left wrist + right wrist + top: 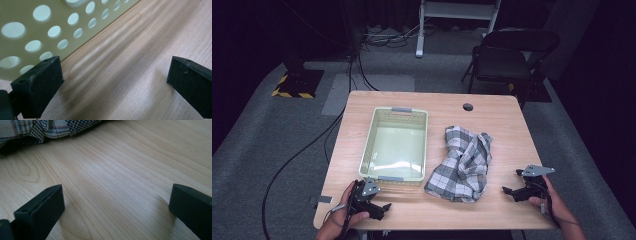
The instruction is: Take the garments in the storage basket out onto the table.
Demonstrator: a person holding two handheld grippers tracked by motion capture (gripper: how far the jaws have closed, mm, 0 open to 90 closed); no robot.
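The checked cloth (460, 164) lay crumpled between both grippers, nearer the right gripper (512, 192), not touching it. The left gripper (384, 207) sat just below the green basket (371, 137). Both had jaws wide apart, holding nothing. The wooden table (492, 107) stood on grey carpet (272, 130) in a dark room.

A dark recording lab: floor cables (307, 145), hazard-taped stand base (297, 82), lone table (492, 107).
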